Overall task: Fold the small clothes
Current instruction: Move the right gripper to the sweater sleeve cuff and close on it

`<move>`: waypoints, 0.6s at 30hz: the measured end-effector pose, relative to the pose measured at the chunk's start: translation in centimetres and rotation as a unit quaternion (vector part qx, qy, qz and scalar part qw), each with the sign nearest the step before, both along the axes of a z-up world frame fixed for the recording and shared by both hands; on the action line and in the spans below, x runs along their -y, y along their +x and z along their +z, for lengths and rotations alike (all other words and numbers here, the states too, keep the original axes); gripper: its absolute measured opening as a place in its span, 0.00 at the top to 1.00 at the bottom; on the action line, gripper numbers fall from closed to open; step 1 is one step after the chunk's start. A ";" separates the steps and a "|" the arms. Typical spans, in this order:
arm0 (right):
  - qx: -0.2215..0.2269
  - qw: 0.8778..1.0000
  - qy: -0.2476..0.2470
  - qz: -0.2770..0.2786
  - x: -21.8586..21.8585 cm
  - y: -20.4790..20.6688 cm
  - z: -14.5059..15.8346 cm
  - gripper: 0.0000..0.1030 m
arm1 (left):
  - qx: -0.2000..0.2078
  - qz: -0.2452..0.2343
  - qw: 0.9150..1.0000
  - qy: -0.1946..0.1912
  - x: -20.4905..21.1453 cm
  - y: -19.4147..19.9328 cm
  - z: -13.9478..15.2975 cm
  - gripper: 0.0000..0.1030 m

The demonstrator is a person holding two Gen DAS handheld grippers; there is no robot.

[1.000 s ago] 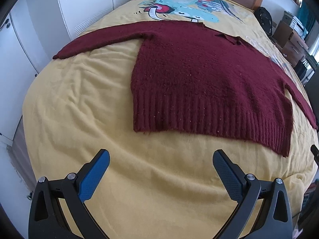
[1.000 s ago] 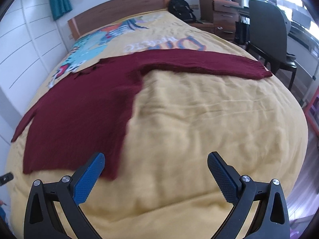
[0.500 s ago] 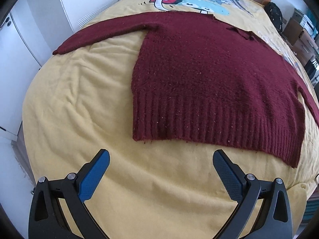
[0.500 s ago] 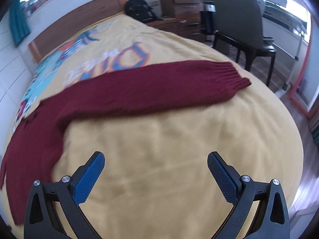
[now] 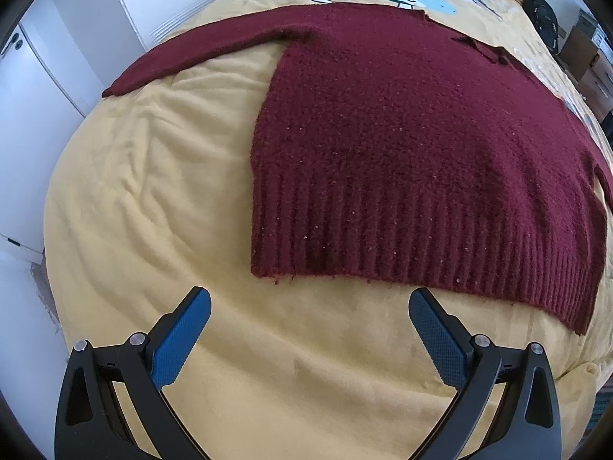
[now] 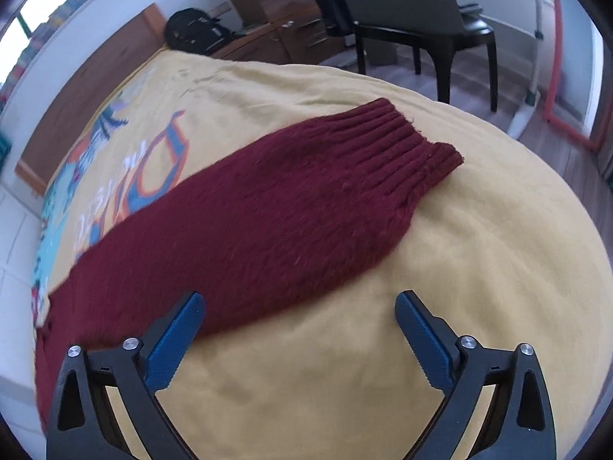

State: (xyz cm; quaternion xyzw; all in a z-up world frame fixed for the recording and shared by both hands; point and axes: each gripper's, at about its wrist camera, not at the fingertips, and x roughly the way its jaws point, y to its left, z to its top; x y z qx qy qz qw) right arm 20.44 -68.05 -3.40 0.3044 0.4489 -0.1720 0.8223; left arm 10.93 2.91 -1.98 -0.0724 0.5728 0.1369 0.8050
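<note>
A dark red knitted sweater [image 5: 413,145] lies flat on a yellow bedspread [image 5: 153,211], sleeves spread out. Its ribbed hem [image 5: 402,245] faces my left gripper [image 5: 309,329], which is open and empty, a short way in front of the hem's left part. In the right wrist view one sleeve [image 6: 245,230] runs across the bed to its ribbed cuff [image 6: 413,145]. My right gripper [image 6: 299,329] is open and empty, just short of the sleeve's near edge, its left finger [image 6: 172,345] overlapping the sleeve.
White wardrobe doors [image 5: 49,50] stand left of the bed. A black chair [image 6: 413,19], wooden drawers [image 6: 279,7] and a black backpack [image 6: 195,30] stand beyond the bed's right side. The wooden headboard [image 6: 88,88] is at the far end.
My left gripper moved closer to the sweater's hem. My right gripper swung right and forward along the sleeve, which now fills its view up to the cuff.
</note>
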 end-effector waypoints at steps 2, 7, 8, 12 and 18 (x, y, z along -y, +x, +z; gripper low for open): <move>0.002 1.000 0.011 -0.012 1.0 0.4 -0.4 0.08 | -0.004 0.003 1.000 -0.001 -0.1 0.1 -0.2 0.01; 0.012 0.999 0.030 -0.040 3.1 1.1 -1.0 0.22 | -0.015 0.004 1.000 0.000 -0.1 0.2 -0.9 0.01; 0.014 0.998 0.033 -0.046 3.5 1.3 -1.1 0.24 | -0.017 0.005 1.000 -0.001 -0.1 0.3 -1.0 0.01; 0.029 0.995 0.059 -0.071 5.0 1.4 -1.8 0.32 | -0.019 0.006 1.000 -0.002 -0.3 0.5 -1.2 0.01; 0.028 0.992 0.069 -0.099 6.6 1.6 -2.3 0.75 | -0.024 0.012 1.000 -0.009 -1.0 0.6 -1.6 0.01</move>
